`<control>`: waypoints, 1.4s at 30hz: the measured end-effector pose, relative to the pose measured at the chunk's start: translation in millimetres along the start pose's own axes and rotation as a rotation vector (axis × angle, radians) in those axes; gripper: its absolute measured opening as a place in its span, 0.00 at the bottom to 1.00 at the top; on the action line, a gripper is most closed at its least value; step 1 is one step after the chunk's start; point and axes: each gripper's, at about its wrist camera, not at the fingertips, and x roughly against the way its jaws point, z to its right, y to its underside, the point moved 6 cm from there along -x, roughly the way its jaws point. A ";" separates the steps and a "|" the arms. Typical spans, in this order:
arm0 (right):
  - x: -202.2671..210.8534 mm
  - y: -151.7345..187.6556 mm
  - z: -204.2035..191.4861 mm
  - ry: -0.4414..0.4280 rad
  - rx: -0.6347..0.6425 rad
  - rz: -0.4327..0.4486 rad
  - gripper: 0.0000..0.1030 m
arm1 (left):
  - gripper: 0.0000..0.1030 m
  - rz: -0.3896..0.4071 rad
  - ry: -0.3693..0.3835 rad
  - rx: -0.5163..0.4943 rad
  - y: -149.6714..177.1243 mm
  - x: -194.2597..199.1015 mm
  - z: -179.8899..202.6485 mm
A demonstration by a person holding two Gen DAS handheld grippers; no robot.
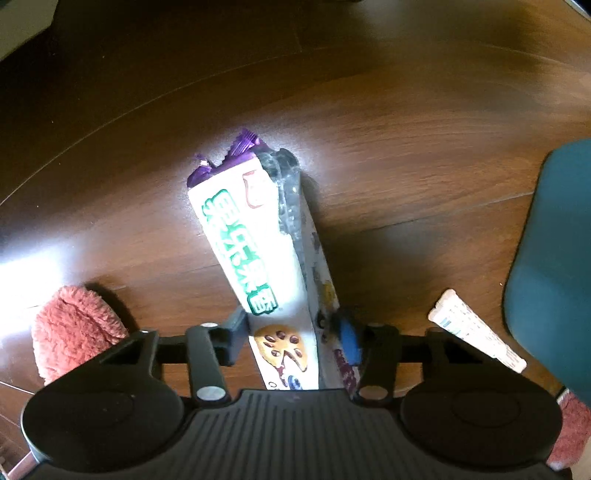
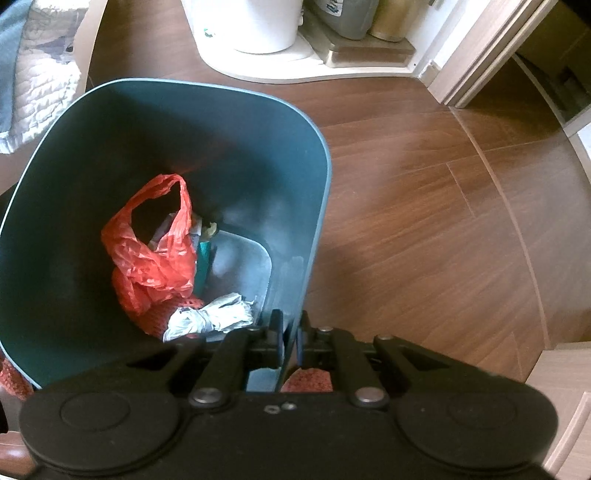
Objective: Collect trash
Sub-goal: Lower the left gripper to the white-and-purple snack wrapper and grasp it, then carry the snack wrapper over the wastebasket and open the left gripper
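A: Item one, as we log it: the left gripper, pointing steeply down at the wood floor. A long snack packet, white with green lettering, a torn purple end and a biscuit picture near us, stands between the fingers. Both pads appear to touch its sides, so we enter the jaws as clamped on the packet, part way closed.

B: Agreed. Where does the packet sit?

A: Its far, torn end is lowest, at or near the floor; we cannot tell if it touches. The near end runs under the gripper body.

B: Item two?

A: A second, smaller wrapper, white with fine print, lying flat on the floor just right of the gripper. Beside that, the wall of the teal bin. A pink fuzzy slipper at the left.

B: Item three, the right gripper. We see its jaws drawn together on the bin wall, one finger inside the rim, one outside.

A: Bin contents: a red plastic bag and crumpled white paper, both at the bottom. Beyond the bin, a white container on a pale base.
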 end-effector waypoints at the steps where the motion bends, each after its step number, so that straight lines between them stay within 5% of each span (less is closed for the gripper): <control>1: 0.0 0.5 -0.4 -0.001 0.000 0.002 0.06 | 0.43 0.003 -0.001 0.001 1.0 4.1 0.4; 12: 9.4 2.2 -0.8 0.001 0.009 0.055 0.05 | 0.37 0.083 0.010 -0.077 8.9 72.1 13.1; 22: 26.7 4.1 -10.5 0.066 0.072 0.129 0.04 | 0.37 0.243 0.138 -0.307 44.2 201.4 72.2; 33: 50.9 -3.2 -28.8 0.105 0.143 0.213 0.04 | 0.37 0.472 0.196 -0.477 65.7 351.4 116.8; 42: 58.6 -6.4 -26.7 0.101 0.147 0.250 0.03 | 0.37 0.449 0.256 -0.601 76.4 354.4 210.9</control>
